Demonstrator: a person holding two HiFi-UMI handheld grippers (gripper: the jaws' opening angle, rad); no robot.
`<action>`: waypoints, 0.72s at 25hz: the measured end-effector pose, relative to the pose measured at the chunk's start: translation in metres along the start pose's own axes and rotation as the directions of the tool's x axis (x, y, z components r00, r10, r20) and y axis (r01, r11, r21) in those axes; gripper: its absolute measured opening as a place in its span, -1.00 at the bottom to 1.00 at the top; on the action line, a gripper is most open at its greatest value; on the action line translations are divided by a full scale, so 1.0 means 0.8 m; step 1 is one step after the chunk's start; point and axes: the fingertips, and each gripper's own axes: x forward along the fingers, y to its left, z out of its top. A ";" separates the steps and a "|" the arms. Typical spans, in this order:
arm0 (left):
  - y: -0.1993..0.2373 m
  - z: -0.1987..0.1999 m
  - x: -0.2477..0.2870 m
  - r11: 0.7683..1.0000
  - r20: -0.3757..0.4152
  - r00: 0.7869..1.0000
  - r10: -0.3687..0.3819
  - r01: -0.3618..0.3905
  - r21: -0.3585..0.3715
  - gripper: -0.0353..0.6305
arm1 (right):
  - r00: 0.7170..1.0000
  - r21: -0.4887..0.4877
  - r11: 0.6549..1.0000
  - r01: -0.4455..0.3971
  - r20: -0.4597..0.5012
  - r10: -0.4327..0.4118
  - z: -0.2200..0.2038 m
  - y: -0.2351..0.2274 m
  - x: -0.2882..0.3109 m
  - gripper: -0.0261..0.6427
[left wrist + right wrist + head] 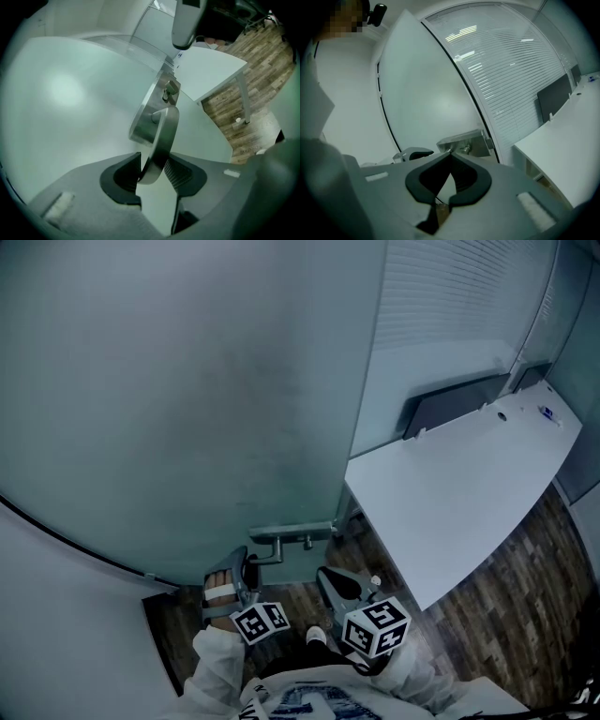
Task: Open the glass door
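The frosted glass door (187, 409) fills the left of the head view. Its metal lever handle (281, 542) juts out from a lock plate near the door's right edge. My left gripper (246, 563) reaches up to the handle's free end. In the left gripper view the handle (161, 136) runs between the two pads of the left gripper (155, 157), which stand apart beside it without clamping it. My right gripper (328, 577) hangs just right of the handle, apart from it. The right gripper (451, 153) has its tips together with nothing between them, and the lock plate (464, 140) lies beyond.
A white desk (459, 484) stands close on the right, its corner near the right gripper. A wall with blinds (450, 296) and a dark panel (450, 404) lie behind it. Wood floor (525, 587) shows below. The door frame (66, 540) curves at the left.
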 end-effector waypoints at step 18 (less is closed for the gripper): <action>-0.035 -0.075 -0.281 0.618 0.134 0.987 0.087 0.052 -0.784 -0.89 | 0.996 -0.107 0.994 -0.004 0.084 0.013 -0.092 0.158 -0.159 -0.91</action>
